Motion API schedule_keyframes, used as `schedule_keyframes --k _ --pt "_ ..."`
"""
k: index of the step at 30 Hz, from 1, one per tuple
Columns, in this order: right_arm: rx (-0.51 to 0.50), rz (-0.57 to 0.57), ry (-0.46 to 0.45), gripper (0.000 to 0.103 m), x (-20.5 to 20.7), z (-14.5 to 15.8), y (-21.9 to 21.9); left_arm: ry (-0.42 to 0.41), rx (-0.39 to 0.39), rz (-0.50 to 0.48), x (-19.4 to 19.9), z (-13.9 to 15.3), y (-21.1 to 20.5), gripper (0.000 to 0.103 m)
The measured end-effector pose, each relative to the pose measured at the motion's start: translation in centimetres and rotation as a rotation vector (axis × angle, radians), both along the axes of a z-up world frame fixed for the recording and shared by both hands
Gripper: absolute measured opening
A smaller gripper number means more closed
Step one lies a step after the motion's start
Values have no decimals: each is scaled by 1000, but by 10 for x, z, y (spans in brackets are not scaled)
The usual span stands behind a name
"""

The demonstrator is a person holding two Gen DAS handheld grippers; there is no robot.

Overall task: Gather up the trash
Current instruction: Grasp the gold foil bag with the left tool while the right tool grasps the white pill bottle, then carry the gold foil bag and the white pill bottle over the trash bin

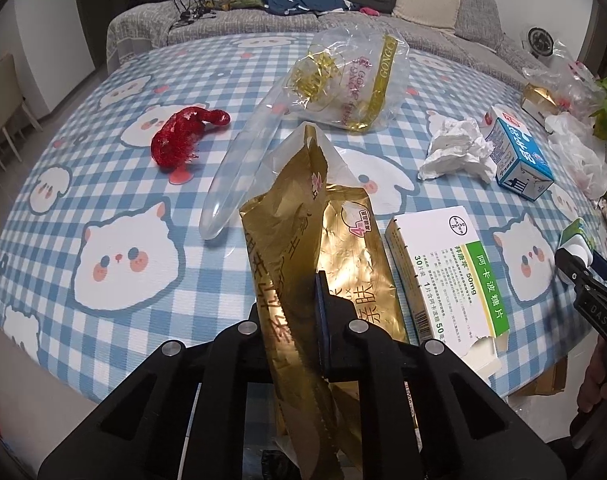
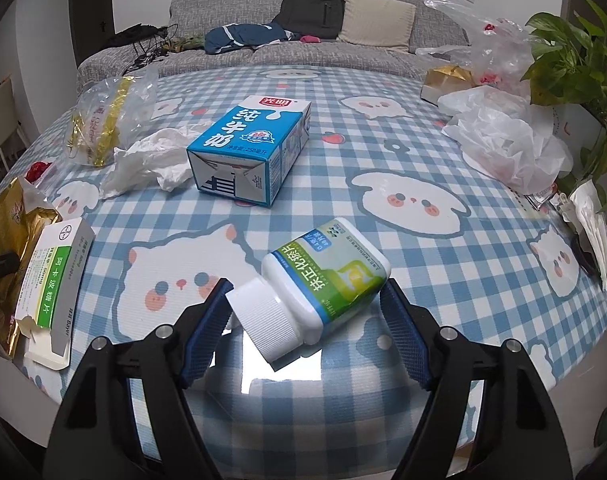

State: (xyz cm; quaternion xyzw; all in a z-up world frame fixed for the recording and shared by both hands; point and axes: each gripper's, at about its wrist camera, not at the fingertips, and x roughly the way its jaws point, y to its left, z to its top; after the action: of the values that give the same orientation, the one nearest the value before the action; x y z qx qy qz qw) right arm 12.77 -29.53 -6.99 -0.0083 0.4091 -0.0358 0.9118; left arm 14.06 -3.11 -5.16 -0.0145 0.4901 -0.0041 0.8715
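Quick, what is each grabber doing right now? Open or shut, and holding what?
Left hand-held gripper: shut on the gold bag.
Right hand-held gripper: open around the white pill bottle, not yet gripping it.

White pill bottle (image 2: 327,284) on its side between the right tool's (image 2: 307,316) spread fingers.

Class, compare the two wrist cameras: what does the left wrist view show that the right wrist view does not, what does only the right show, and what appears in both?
Only the left wrist view shows the long clear plastic tube and the left hand-held gripper shut on the gold foil bag.

Only the right wrist view shows the potted plant's full foliage and the right hand-held gripper, open around the lying white pill bottle.

Both show the blue milk carton, crumpled tissue, green-and-white medicine box, checked tablecloth and grey sofa.
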Motion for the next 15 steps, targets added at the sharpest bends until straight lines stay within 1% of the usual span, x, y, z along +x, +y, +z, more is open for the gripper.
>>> schedule_keyframes --k 15 --pt "15 -4 -18 72 -11 8 3 -15 8 20 -13 8 10 8"
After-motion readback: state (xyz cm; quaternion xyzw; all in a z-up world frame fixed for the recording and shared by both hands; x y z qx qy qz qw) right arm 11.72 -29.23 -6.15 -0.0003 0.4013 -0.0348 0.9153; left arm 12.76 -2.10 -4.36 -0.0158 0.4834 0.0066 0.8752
